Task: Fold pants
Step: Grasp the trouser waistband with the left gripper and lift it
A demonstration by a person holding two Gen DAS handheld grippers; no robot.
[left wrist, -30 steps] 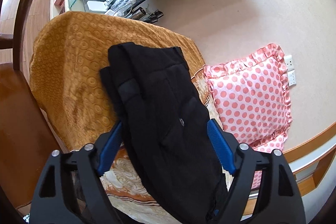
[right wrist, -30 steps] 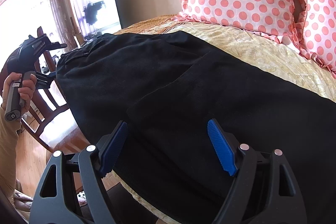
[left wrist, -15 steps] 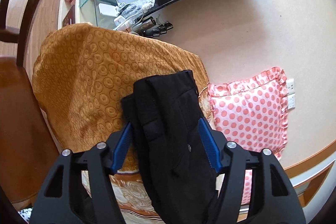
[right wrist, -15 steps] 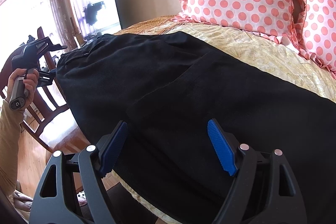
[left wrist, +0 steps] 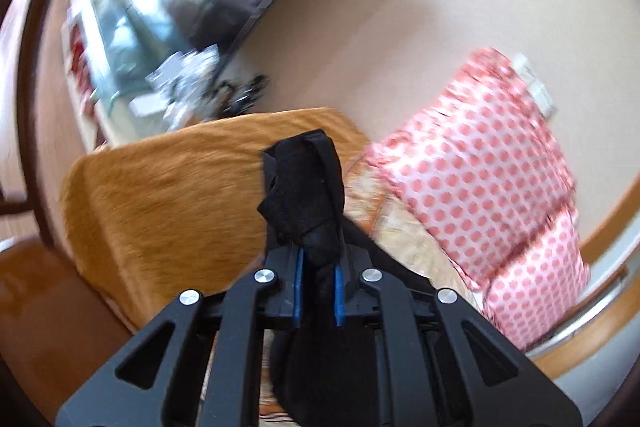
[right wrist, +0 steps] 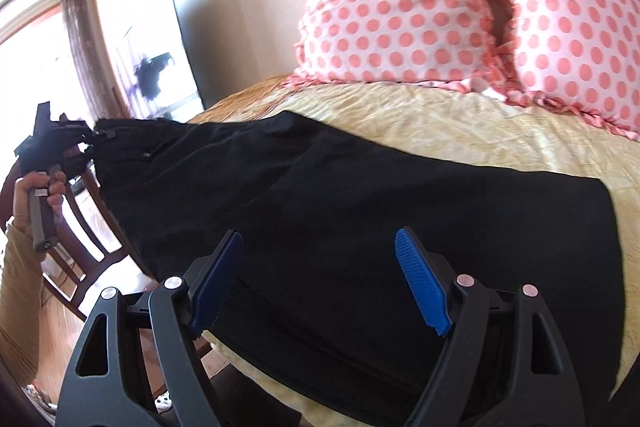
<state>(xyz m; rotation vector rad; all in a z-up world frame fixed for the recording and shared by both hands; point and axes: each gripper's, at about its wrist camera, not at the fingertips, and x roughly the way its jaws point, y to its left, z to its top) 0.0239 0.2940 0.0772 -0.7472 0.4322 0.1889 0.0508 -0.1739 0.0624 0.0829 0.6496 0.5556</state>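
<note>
Currently the left gripper (left wrist: 318,291) is clamped on a bunched end of the black pants (right wrist: 360,211), apparently the waist; its jaws have just been closing, with cloth gathered between the blue pads (left wrist: 298,287). The right gripper (right wrist: 320,279) stands spread wide, both pads over the leg end near the bed's front edge, fabric between them but not pinched. The pants lie lengthwise on the yellow bedspread (right wrist: 460,123), in front of the polka-dot pillows (right wrist: 400,7). Key relation: the long axis runs from left gripper to right gripper, one at each end. Judgement: the held end must travel along that axis toward the right gripper to halve the length.
</note>
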